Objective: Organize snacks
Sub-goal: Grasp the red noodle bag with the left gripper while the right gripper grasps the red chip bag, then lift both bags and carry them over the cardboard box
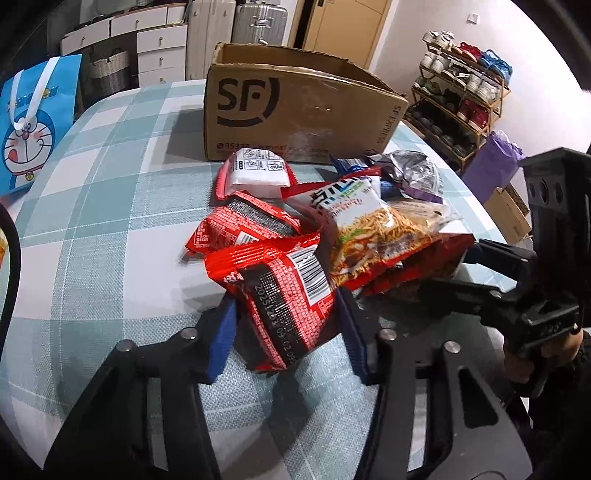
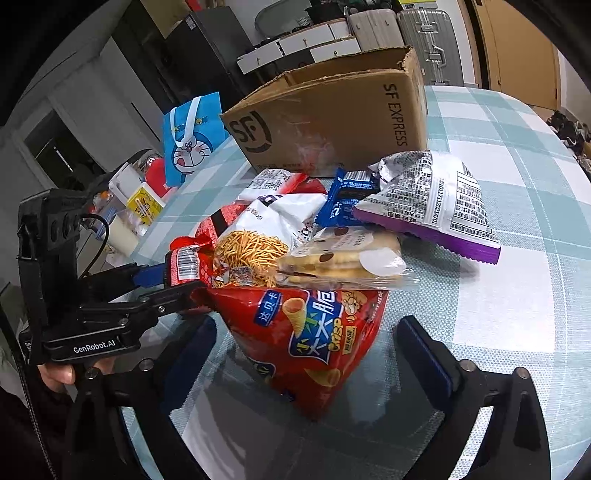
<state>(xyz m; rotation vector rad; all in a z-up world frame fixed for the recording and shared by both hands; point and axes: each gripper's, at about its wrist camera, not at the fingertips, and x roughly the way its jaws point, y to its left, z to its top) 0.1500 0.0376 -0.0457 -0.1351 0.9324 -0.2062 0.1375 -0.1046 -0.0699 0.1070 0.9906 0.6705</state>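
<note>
A heap of snack packets lies on the checked tablecloth (image 1: 110, 221) in front of an open SF cardboard box (image 1: 295, 110) (image 2: 332, 118). My left gripper (image 1: 286, 301) (image 2: 184, 280) is shut on a red packet with a barcode (image 1: 280, 280) (image 2: 184, 264) at the near edge of the heap, its blue pads pressing both sides. My right gripper (image 2: 306, 325) (image 1: 450, 269) stands open astride a red crisp bag (image 2: 314, 332), and its pads stay clear of the bag. A noodle-snack bag (image 2: 251, 251), a cookie pack (image 2: 343, 258), a blue packet (image 2: 340, 203) and a purple-and-white bag (image 2: 436, 206) lie behind.
A blue cartoon gift bag (image 1: 33, 122) (image 2: 192, 144) stands at the table's left edge. A shoe rack (image 1: 461, 96) and a purple bag (image 1: 491, 162) are beyond the right edge. Suitcases (image 1: 255, 22) and drawers stand behind the box. Small containers (image 2: 144, 203) sit near the gift bag.
</note>
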